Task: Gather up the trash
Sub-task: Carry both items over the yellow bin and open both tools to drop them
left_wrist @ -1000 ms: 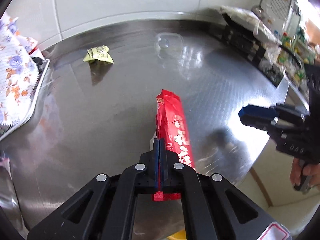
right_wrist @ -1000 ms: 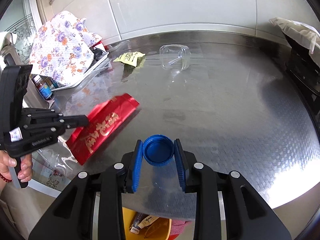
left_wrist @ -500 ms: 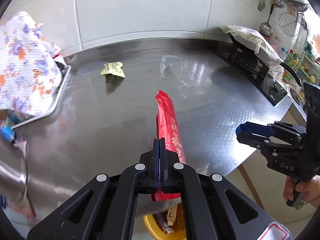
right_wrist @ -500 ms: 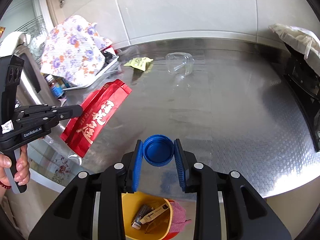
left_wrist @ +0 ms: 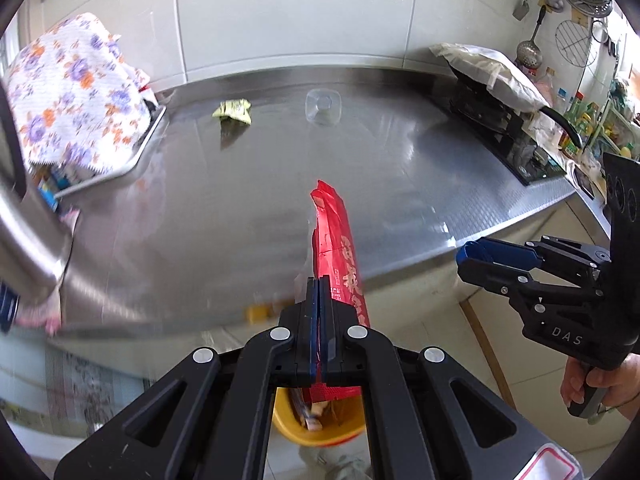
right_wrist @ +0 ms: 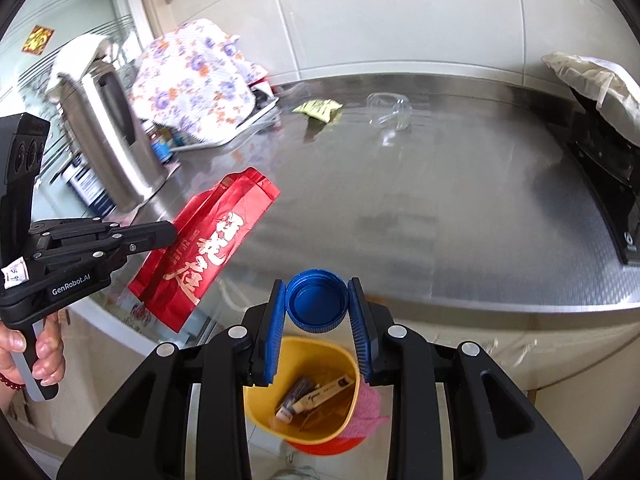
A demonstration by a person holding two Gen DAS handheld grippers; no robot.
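Where visible, red wrapper shows gold characters, creased.

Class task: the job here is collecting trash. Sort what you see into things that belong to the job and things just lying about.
Belongs to the job:
red packet in left claw
blue cap in right claw
yellow bin
yellow-green wrapper
clear plastic cup

Lying about:
floral cloth
steel flask
stove
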